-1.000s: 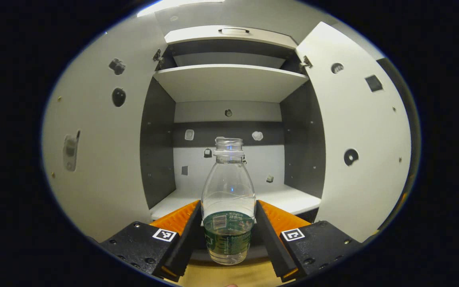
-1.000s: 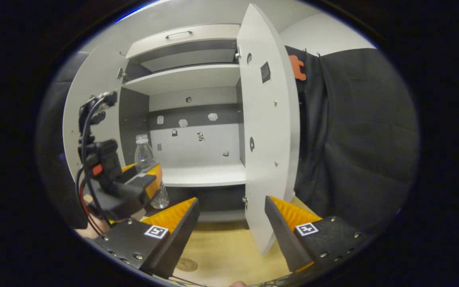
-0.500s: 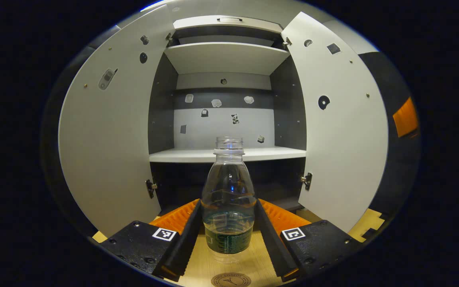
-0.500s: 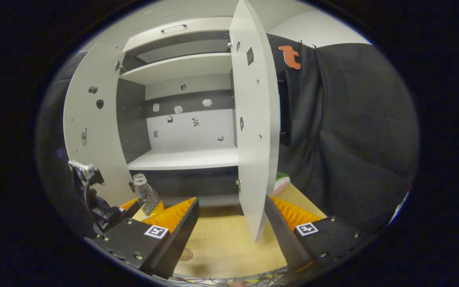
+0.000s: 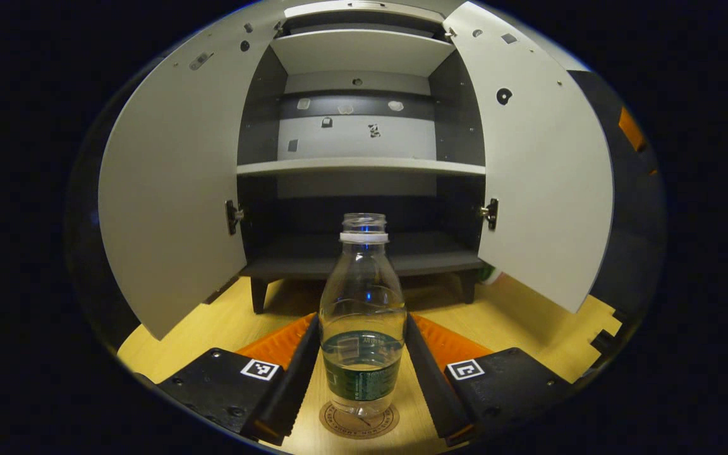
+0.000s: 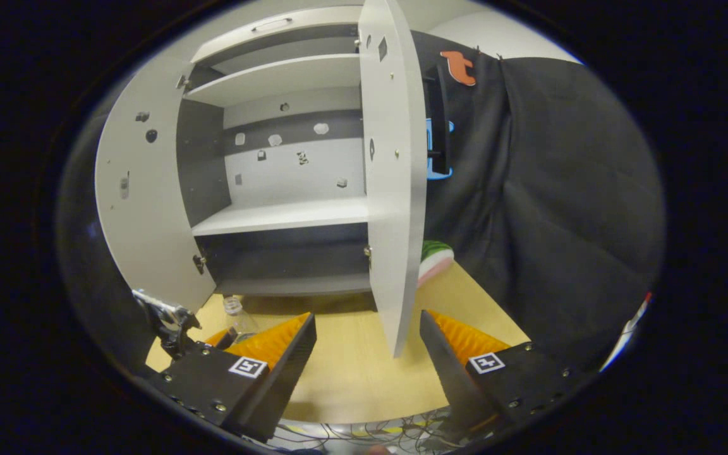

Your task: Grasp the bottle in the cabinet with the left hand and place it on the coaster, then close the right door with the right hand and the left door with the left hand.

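Left gripper view: white 2-door cabinet [image 5: 364, 165] straight ahead, left door [image 5: 171, 189] and right door [image 5: 541, 170] both swung wide, bare wooden tabletop [image 5: 225, 319] between their lower edges. Left gripper [image 5: 362, 354] level and low over the table, its 2 fingers pressed on either side of the clear uncapped plastic bottle with a green label [image 5: 362, 316]. Bottle upright, a little liquid inside, base over the round brown coaster [image 5: 358, 421]; contact not clear. Cabinet shelves bare. Right gripper view: right gripper [image 6: 367, 344] spread wide, holding nothing, just short of the right door's lower edge.
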A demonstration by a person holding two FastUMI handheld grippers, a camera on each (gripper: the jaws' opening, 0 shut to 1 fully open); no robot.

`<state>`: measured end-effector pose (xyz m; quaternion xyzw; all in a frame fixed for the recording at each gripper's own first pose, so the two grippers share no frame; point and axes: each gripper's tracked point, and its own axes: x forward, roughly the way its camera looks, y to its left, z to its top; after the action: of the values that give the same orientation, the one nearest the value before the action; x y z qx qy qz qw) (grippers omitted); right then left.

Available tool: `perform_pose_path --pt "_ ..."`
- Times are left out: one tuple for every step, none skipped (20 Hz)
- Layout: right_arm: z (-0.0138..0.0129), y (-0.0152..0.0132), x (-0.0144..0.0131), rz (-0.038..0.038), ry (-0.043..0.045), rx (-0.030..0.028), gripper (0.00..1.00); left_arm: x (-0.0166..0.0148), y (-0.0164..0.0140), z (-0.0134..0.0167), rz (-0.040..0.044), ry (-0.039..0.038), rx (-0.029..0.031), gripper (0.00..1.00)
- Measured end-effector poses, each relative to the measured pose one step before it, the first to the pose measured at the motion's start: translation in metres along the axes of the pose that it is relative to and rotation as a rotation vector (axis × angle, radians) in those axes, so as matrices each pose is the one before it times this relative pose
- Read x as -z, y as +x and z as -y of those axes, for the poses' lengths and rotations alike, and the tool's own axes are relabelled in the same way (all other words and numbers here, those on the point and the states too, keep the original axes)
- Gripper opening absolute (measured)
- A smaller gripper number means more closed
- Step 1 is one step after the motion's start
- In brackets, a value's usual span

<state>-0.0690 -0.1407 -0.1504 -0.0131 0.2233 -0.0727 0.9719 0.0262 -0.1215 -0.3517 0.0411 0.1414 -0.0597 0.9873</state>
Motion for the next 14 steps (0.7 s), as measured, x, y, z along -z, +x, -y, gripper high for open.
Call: perform_pose_path --pt "-0.00109 0.00099 0.00284 -0.00606 -0.00171 -0.00396 1.00 0.00454 -0.00025 0.00093 -0.00423 0.00201 -0.00027 0.82" --pt "-0.00081 0.00068 0.00169 -0.00580 -0.00069 -0.00376 1.00 0.00555 0.00065 -0.00128 -0.00970 0.00564 -0.00511 0.82" --pt "-0.00131 0.00132 0.00208 -0.00302 -0.00215 -0.00558 0.97 0.00423 0.00036 -0.00099 -0.00869 0.00625 -0.00472 0.82" --pt "-0.00060 0.00077 0.00134 -0.00569 -0.00414 -0.00205 0.97 0.00465 -0.00059 -0.00009 -0.00796 -0.00537 -0.00349 0.82" --pt "-0.00035 0.00103 0.00132 -0.00406 -0.00309 -0.00110 0.97 0.00438 -0.00129 -0.00131 -0.01254 -0.00674 -0.00724 0.82" --pt "-0.00082 0.00045 -0.00042 -0.00025 -0.00026 -0.00342 0.97 0.00158 -0.00077 -0.00006 0.00317 0.00076 0.00024 0.82" --pt "-0.00089 -0.00078 0.00081 0.00023 0.00124 -0.00353 0.97 -0.00405 -0.00073 0.00078 0.01901 0.00711 -0.00119 0.82" --pt "-0.00059 -0.00011 -0.00094 0.00075 0.00068 -0.00186 0.97 0.00404 -0.00321 0.00027 -0.01868 0.00112 -0.00201 0.82" --pt "0.00049 -0.00011 0.00102 -0.00099 -0.00190 -0.00142 0.97 -0.00246 -0.00134 0.00031 0.00698 0.00400 -0.00144 0.82" --pt "0.00070 -0.00030 0.00053 -0.00094 -0.00212 0.00237 1.00 0.00195 0.00030 -0.00102 -0.00201 -0.00056 -0.00659 0.82" --pt "0.00053 0.00032 0.00068 -0.00106 0.00322 0.00000 0.97 0.00038 -0.00165 0.00042 -0.00408 -0.00492 -0.00439 0.82" --pt "-0.00054 -0.00093 0.00065 -0.00208 0.00759 -0.00410 0.97 -0.00002 -0.00238 0.00079 0.00188 0.00550 -0.00138 0.82" --pt "0.00003 -0.00103 0.00154 -0.00141 0.00798 -0.00339 0.97 0.00099 -0.00111 -0.00107 -0.00200 0.00647 -0.00103 0.82" --pt "0.00034 -0.00079 0.00083 -0.00050 0.00340 -0.00059 0.97 0.00219 -0.00432 -0.00116 -0.00393 -0.00160 -0.00175 0.82"
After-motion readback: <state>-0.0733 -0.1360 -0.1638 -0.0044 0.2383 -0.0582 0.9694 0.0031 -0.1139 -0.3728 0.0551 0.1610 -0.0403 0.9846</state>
